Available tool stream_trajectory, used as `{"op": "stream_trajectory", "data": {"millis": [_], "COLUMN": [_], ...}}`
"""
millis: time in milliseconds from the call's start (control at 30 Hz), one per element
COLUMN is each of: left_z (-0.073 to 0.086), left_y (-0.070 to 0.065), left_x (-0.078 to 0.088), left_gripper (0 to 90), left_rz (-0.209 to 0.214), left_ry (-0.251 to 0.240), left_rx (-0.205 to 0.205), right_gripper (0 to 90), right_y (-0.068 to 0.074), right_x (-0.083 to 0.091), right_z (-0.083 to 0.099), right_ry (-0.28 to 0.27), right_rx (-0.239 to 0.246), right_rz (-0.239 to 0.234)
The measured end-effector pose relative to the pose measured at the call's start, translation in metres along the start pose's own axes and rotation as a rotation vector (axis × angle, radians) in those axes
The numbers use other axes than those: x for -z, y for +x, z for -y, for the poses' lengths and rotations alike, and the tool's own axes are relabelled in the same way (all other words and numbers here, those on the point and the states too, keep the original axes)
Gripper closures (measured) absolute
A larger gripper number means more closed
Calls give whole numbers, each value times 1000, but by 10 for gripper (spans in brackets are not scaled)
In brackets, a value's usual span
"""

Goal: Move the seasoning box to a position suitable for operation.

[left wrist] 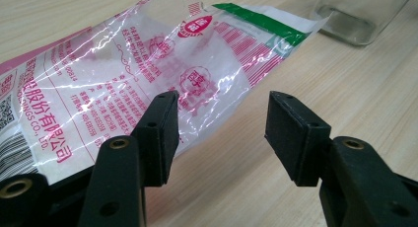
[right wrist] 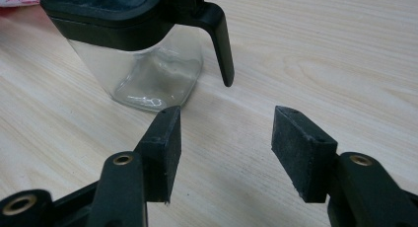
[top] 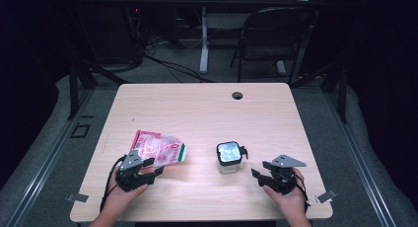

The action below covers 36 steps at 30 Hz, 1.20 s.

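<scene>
**A:** So what's going on at the table (top: 197,108) here? I'm seeing two hand-held grippers and not much else.

**B:** Pretty much. The left gripper (top: 150,168) is sitting at the near left of the table, right by a crinkly plastic bag (top: 158,148) with pink print and a green strip at one end. The bag is lying flat on the wood.

**A:** Is it grabbing the bag?

**B:** Nope. In the left gripper view the jaws are standing well apart, and the bag (left wrist: 148,74) is lying just past the left-hand jaw in that view, with its near edge reaching behind that jaw. Between the jaws there's mostly bare wood. Can't tell if that jaw is actually touching the plastic.

**A:** And the other hand?

**B:** The right gripper (top: 261,171) is hovering near the right front edge, pointing toward a small clear jar (top: 229,157) with a black lid and a black latch hanging off its side. The jar is standing upright near the middle of the table, to the right of the bag and apart from it.

**A:** Jaws closed on anything?

**B:** No, they're spread wide too. In the right gripper view the jar (right wrist: 148,64) is sitting just beyond the left-hand jaw, with only tabletop between the pads.
</scene>
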<state>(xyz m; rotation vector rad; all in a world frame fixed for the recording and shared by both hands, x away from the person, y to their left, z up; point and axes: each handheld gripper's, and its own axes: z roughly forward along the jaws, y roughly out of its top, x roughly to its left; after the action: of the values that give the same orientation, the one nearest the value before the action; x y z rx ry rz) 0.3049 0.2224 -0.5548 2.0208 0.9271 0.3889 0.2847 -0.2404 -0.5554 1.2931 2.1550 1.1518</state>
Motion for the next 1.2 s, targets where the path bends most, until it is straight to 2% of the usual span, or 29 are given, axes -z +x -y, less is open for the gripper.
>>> {"op": "stream_trajectory", "data": {"millis": [167, 400, 700, 767, 900, 1067, 1200], "left_z": [-2, -3, -1, 1, 4, 8, 13], "left_y": [-2, -2, -3, -3, -2, -3, -1], "left_x": [0, 1, 8, 11, 13, 21, 29], "left_gripper": [468, 469, 469, 470, 471, 470, 471], "left_rz": [4, 9, -4, -17, -17, -32, -50], "left_ry": [-5, -10, -24, -26, -32, -36, -39], "left_rx": [-11, -5, -9, -4, 12, 10, 26], "right_gripper": [454, 510, 554, 558, 571, 599, 603], "right_y": [0, -2, -3, -3, -4, -2, 0], "right_x": [2, 2, 0, -5, -12, -24, -34], "right_z": [1, 1, -3, -5, -8, -12, -17], "right_ry": [-10, -12, -31, -22, -24, -2, 18], "right_rx": [-8, -3, 3, 5, -4, 11, 30], "right_rz": [7, 10, 9, 8, 10, -4, 3]}}
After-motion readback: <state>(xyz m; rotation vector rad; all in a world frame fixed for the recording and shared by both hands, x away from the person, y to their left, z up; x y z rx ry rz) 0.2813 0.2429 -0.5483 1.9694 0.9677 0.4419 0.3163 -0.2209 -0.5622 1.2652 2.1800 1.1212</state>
